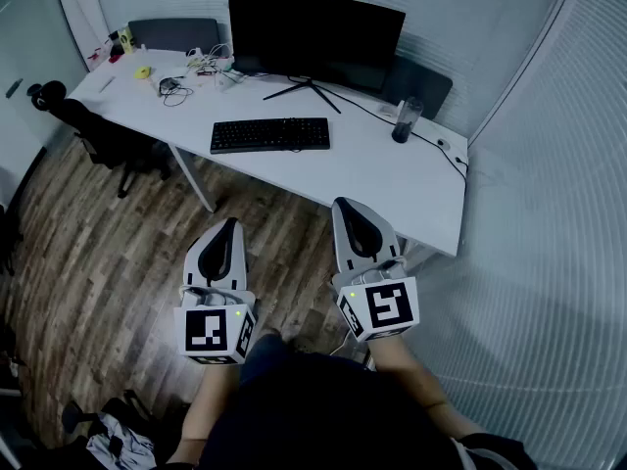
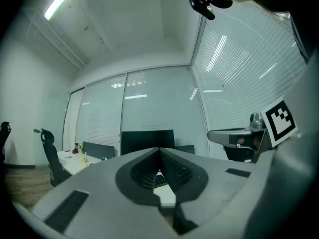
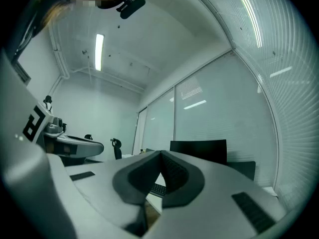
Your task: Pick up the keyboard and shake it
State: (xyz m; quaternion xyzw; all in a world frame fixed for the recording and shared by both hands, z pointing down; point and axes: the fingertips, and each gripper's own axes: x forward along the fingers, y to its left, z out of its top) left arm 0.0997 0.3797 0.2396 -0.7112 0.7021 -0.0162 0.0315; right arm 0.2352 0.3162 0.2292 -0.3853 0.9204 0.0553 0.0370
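A black keyboard [image 1: 270,134] lies flat on the white desk [image 1: 382,179], in front of the monitor. Both grippers hang over the wooden floor, well short of the desk's near edge and pointing toward it. My left gripper [image 1: 232,223] is shut with nothing in it, and its jaws meet at the tips [image 2: 160,150]. My right gripper [image 1: 345,206] is shut and empty too, jaws touching [image 3: 161,154]. A sliver of the keyboard [image 3: 158,189] shows through the gap under the right jaws, and the left gripper view shows a bit of the keyboard [image 2: 160,179] the same way.
A black monitor [image 1: 315,37] stands behind the keyboard on the desk. A dark bottle [image 1: 406,120] is at the right, cables and small items [image 1: 191,71] at the back left. A black office chair [image 1: 93,130] stands left of the desk. Blinds cover the wall at right.
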